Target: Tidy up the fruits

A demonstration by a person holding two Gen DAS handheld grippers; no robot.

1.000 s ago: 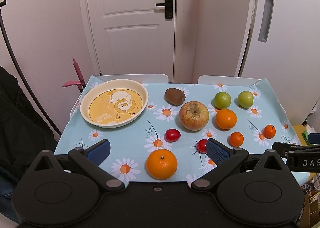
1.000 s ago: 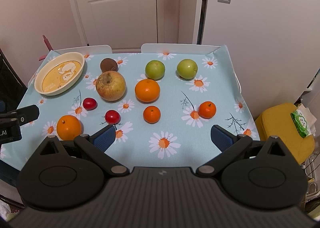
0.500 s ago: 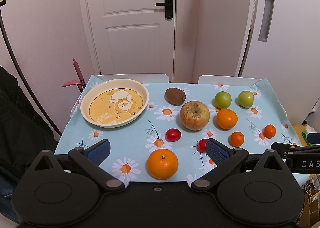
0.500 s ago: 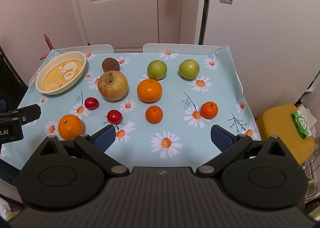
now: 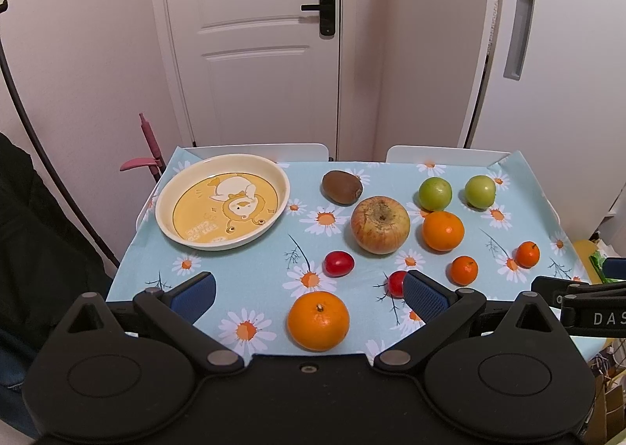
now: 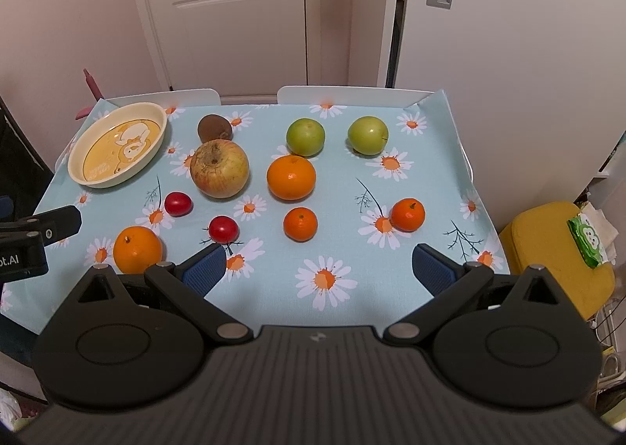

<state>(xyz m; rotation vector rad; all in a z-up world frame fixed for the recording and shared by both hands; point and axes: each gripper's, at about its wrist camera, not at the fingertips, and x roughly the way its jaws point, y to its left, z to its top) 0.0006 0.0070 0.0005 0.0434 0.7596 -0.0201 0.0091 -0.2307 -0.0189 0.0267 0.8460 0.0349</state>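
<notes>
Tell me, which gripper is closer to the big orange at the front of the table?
Left. The left gripper hangs right behind the big orange, which sits between its open fingers. The right gripper is off to the orange's right, above bare tablecloth.

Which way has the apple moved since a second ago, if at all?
No. The apple still sits just right of the same printed daisy.

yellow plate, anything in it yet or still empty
Empty. The yellow plate shows its whole cartoon print uncovered, and all the fruit, such as the apple and kiwi, lies outside it on the tablecloth.
</notes>
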